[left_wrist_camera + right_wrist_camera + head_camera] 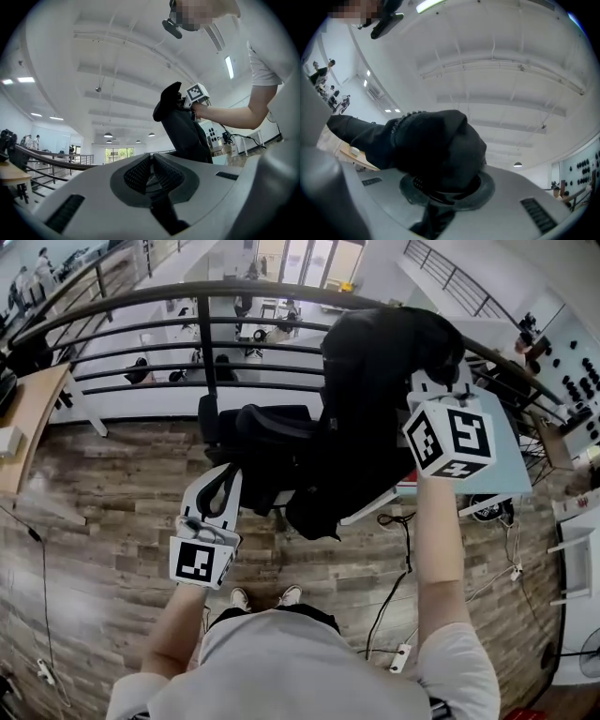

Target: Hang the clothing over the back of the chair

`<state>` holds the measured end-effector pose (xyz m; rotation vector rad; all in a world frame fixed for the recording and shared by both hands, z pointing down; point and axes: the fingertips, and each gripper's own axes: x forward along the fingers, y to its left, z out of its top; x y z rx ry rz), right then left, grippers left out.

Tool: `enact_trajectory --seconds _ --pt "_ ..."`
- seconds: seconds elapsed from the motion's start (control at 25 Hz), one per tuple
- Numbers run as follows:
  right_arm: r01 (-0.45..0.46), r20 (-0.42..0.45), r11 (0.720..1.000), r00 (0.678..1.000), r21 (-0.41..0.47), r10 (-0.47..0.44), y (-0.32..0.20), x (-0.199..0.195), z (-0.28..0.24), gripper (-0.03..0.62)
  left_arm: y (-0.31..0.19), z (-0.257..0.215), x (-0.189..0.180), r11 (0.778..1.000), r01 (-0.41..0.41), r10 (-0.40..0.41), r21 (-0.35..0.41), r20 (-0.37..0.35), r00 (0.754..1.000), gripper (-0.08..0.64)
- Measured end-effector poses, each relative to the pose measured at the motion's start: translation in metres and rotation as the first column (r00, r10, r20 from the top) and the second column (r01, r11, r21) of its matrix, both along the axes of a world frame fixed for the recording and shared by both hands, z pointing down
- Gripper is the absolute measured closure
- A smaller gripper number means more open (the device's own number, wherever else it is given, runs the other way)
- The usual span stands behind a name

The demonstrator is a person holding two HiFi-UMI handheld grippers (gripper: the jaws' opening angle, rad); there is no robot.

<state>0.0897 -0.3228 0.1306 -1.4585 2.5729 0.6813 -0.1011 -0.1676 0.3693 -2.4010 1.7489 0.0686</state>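
The black clothing [375,381] hangs in a bunch from my right gripper [443,373], which is raised and shut on the fabric's top. In the right gripper view the dark cloth [426,145] fills the jaws of that gripper [440,183]. A black office chair [267,432] stands just beyond my hands, and the hanging clothing hides its right side. My left gripper [223,480] sits lower, at the chair's near left, shut with nothing in it [151,161]. The left gripper view also shows the clothing [185,133] under the right gripper [182,101].
A dark metal railing [206,324] curves behind the chair. A wooden desk [28,409] stands at the left and a pale table [506,460] at the right. Cables [403,549] and a power strip [401,657] lie on the plank floor.
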Motion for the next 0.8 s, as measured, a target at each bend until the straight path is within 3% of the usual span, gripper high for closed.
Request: enact_trajectory --seconds 0.44,0.8 --pt "0.001 -0.015 0.997 1.000 0.072 0.000 -0.058 -0.038 -0.063 0.508 -0.020 -0.012 0.000 0.999 0.041 -0.041 0.021 0.009 0.999 0.521" --pt "0.085 -0.021 0.986 0.996 0.147 -0.083 -0.080 -0.101 -0.130 0.508 -0.037 -0.023 -0.010 0.993 0.107 -0.107 0.046 0.003 0.994 0.520"
